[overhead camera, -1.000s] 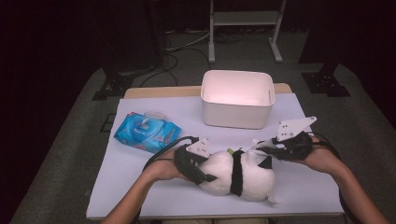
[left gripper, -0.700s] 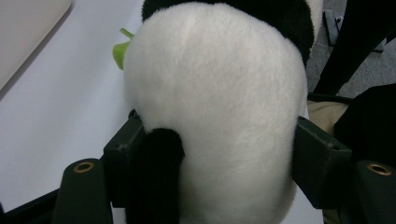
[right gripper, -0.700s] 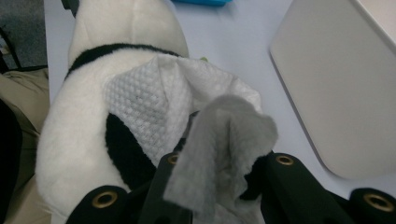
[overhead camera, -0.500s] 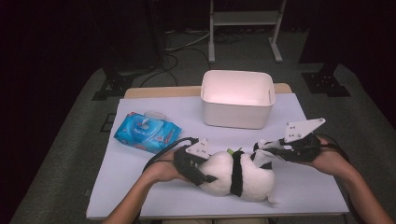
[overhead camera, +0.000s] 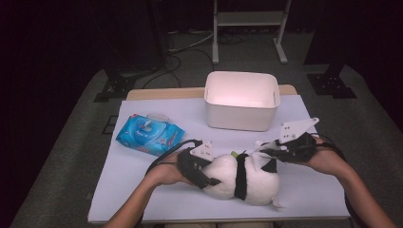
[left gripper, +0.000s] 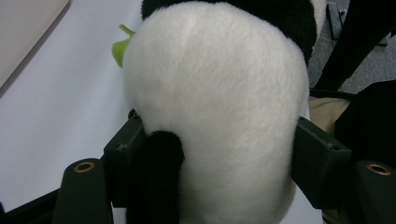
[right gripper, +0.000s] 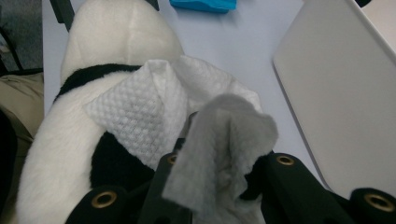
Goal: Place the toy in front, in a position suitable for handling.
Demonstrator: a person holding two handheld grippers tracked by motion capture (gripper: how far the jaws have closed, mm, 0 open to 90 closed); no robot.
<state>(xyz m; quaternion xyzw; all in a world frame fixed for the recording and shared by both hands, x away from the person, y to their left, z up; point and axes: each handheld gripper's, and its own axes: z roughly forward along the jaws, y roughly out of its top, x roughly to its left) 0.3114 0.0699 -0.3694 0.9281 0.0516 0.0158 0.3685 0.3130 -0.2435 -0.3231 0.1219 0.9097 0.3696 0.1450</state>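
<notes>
A plush panda (overhead camera: 242, 179) lay on its side near the front edge of the white worktop (overhead camera: 142, 190), between the person's two hands. The left gripper (overhead camera: 199, 167) had its jaws spread around the panda's rounded white end, one jaw pressed into each flank, so it held the toy. The right gripper (overhead camera: 278, 151) met the panda's other end, its jaws closed on a crumpled white wipe (right gripper: 187, 135) that lay draped against the black-and-white fur. Farther back to the left, apart from the toy, lay a blue pack of wipes (overhead camera: 149, 135). Beyond the panda stood an empty white bin (overhead camera: 242, 100), toward the worktop's far edge.
</notes>
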